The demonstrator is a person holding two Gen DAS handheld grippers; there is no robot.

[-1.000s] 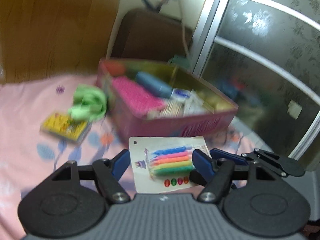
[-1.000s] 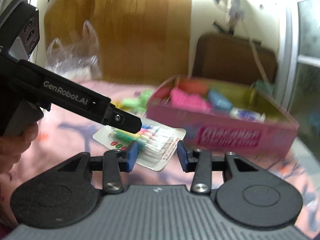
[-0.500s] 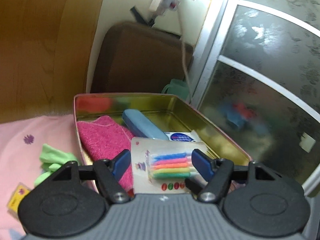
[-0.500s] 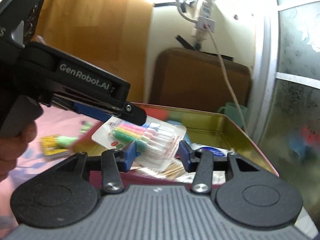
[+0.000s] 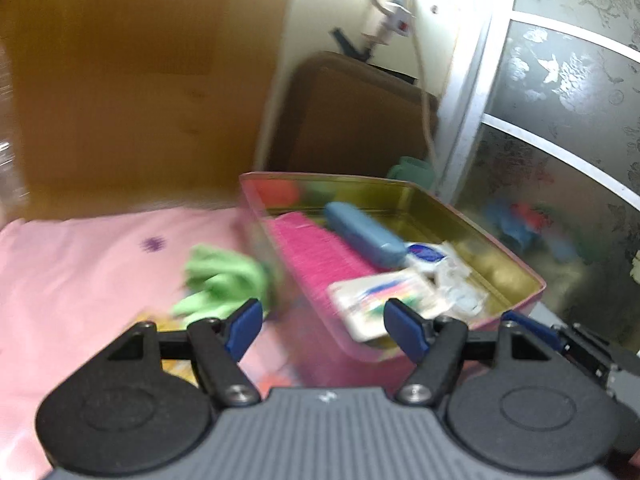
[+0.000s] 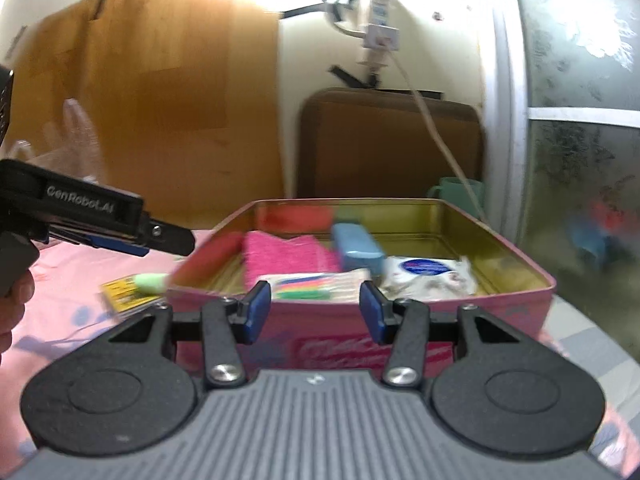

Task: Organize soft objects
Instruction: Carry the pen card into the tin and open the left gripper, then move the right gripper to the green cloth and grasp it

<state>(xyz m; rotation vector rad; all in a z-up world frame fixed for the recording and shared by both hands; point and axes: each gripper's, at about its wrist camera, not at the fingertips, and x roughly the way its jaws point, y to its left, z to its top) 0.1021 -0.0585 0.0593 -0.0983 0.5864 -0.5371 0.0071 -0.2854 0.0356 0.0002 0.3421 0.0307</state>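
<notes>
Both grippers, left gripper (image 5: 322, 330) and right gripper (image 6: 315, 312), have their jaws apart and grip nothing, so the packing step appears to be between items. Just beyond the fingers, the candle pack (image 6: 316, 282) lies inside the pink tin (image 6: 420, 340), apparently resting against the pink cloth (image 6: 286, 254) and the blue case (image 6: 358, 248). Next move, by judgement: close on the green cloth (image 5: 224, 280) lying on the pink sheet (image 5: 80, 264) beside the tin, with the yellow packet (image 6: 120, 294) also outside.
</notes>
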